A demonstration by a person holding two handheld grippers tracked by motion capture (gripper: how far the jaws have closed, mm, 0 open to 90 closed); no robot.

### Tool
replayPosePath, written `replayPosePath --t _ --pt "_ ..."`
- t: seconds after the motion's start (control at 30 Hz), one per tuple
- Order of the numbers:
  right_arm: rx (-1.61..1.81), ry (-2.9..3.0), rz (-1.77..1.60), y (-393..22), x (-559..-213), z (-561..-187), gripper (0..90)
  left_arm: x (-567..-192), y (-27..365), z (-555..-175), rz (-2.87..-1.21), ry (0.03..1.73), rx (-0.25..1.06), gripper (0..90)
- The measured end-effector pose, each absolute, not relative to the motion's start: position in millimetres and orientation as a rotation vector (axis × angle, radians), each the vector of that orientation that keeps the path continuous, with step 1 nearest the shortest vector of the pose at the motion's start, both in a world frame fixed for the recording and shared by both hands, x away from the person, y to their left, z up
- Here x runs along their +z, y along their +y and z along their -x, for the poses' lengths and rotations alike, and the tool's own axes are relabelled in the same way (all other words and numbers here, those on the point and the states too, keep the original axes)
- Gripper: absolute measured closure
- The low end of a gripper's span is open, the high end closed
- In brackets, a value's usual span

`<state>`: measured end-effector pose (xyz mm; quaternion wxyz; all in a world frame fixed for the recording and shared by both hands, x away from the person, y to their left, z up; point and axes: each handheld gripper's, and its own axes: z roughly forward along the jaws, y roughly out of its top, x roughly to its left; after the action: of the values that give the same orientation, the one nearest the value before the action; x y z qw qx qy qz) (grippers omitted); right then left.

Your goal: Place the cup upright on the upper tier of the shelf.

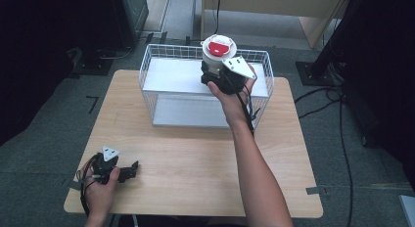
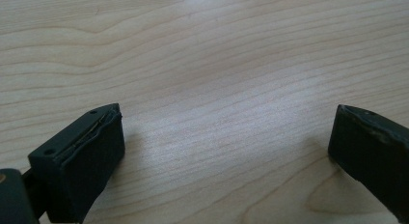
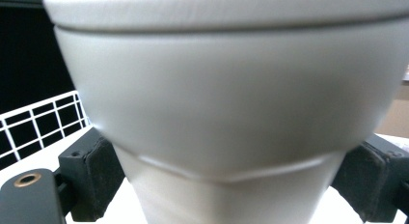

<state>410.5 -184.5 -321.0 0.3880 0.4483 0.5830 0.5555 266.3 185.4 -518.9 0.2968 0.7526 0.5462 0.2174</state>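
Observation:
A white paper cup [image 1: 219, 53] with a red-and-white lid is held upright over the white wire basket [image 1: 161, 53] at the far side of the table. My right gripper [image 1: 215, 76] is shut on the cup's lower part; in the right gripper view both black pads [image 3: 99, 178] press the narrow base of the cup [image 3: 226, 118]. My left gripper [image 1: 128, 170] lies low on the near left of the wooden table [image 1: 195, 153], held by a hand. Its jaws stand wide apart over bare wood, left fingertip [image 2: 91, 151] and right fingertip [image 2: 371, 147] with nothing between them.
The wire basket holds a white shelf-like insert [image 1: 171, 75] and stands at the table's far middle. Cables [image 1: 337, 109] run over the grey floor to the right, and dark equipment stands at the left and right edges.

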Motion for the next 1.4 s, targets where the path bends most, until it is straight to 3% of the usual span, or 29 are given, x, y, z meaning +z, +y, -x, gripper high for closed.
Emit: replayPosePath --t 0.83,1.13,1.4 --pt "1.442 1.463 -1.140 -185 -326 -423 8.9 -519 185 -266 -2.004 1.451 0.582 0.0" --pt "1.452 1.471 -1.138 -189 -326 -418 0.0 -519 185 -266 -2.005 1.451 0.582 0.0" --pt "1.442 1.477 -1.129 -194 -333 -404 0.0 -519 185 -266 -2.010 1.450 0.583 0.0"
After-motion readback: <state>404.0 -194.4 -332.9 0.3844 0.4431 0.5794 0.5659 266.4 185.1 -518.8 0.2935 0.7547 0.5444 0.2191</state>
